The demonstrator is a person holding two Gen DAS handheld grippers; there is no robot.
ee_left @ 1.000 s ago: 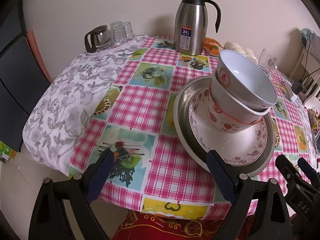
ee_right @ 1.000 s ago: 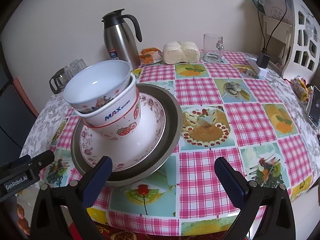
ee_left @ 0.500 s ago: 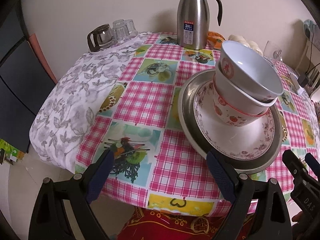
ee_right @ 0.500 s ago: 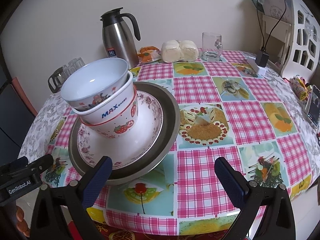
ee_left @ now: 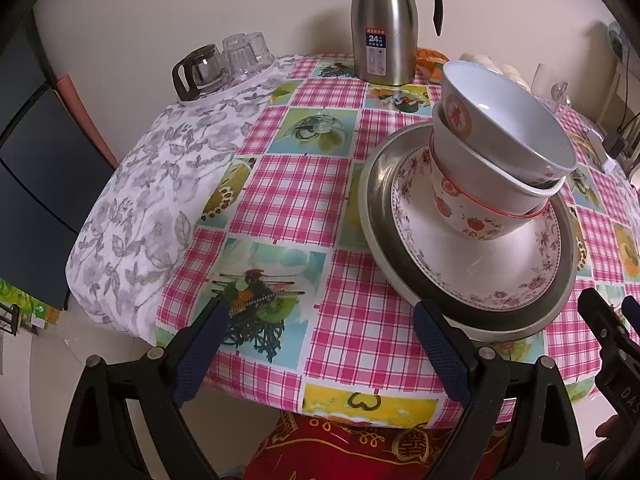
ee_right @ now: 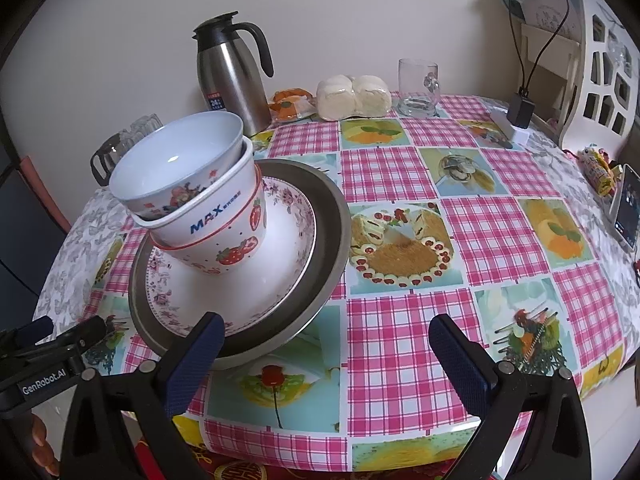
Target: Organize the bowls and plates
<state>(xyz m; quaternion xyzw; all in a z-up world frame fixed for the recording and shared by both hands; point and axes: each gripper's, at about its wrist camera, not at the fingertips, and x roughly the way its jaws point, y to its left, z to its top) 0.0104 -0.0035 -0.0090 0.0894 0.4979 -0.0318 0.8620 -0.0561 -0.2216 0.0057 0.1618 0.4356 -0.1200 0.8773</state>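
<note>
A stack stands on the table: a metal plate (ee_left: 376, 216) (ee_right: 328, 240), a floral-rimmed white plate (ee_left: 512, 272) (ee_right: 280, 264), a strawberry bowl (ee_left: 468, 220) (ee_right: 224, 252), a white MAX bowl (ee_right: 208, 220) and a tilted pale blue bowl (ee_left: 516, 128) (ee_right: 176, 160) on top. My left gripper (ee_left: 320, 344) is open and empty at the near table edge, left of the stack. My right gripper (ee_right: 324, 356) is open and empty, in front of the stack's right side. Each gripper shows at the edge of the other's view.
A steel thermos jug (ee_left: 386, 28) (ee_right: 236, 76) stands at the back. A glass pot and tumblers (ee_left: 220, 66) sit back left. Wrapped buns (ee_right: 352, 96), a glass mug (ee_right: 418, 88), a charger (ee_right: 520, 110) and a phone (ee_right: 626, 208) lie to the right.
Both grippers have drawn back and risen a little from the stack; the table sits lower in view. The stack has not moved. Both grippers stay open.
</note>
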